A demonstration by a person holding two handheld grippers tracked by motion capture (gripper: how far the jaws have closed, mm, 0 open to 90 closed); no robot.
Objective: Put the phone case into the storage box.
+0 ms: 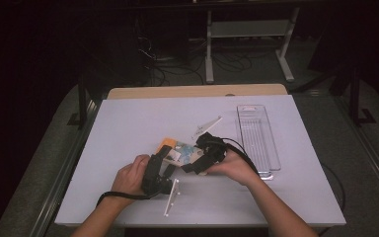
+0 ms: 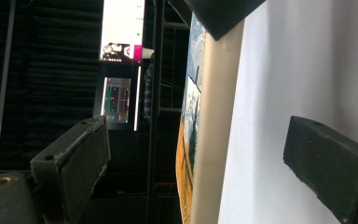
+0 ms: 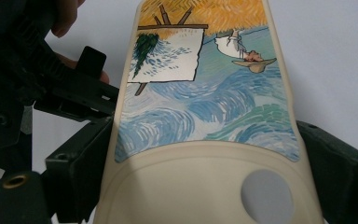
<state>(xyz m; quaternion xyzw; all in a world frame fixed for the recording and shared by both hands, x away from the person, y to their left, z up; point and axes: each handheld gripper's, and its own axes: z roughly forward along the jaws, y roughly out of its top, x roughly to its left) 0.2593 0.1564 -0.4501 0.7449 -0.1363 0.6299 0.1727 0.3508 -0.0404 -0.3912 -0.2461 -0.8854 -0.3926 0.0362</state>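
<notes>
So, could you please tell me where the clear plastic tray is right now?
In the high view, the clear tray lies lengthwise on the right side of the white table, just beyond the person's right hand and right of the white stick.

You have the phone case (image 1: 180, 150) mid-table (image 1: 128, 123) between your two grippers. A clear tray (image 1: 264, 143) lies to its right, one white bracket (image 1: 206, 126) just beyond it, another white bracket (image 1: 171, 197) near you, toward the front edge.
</notes>
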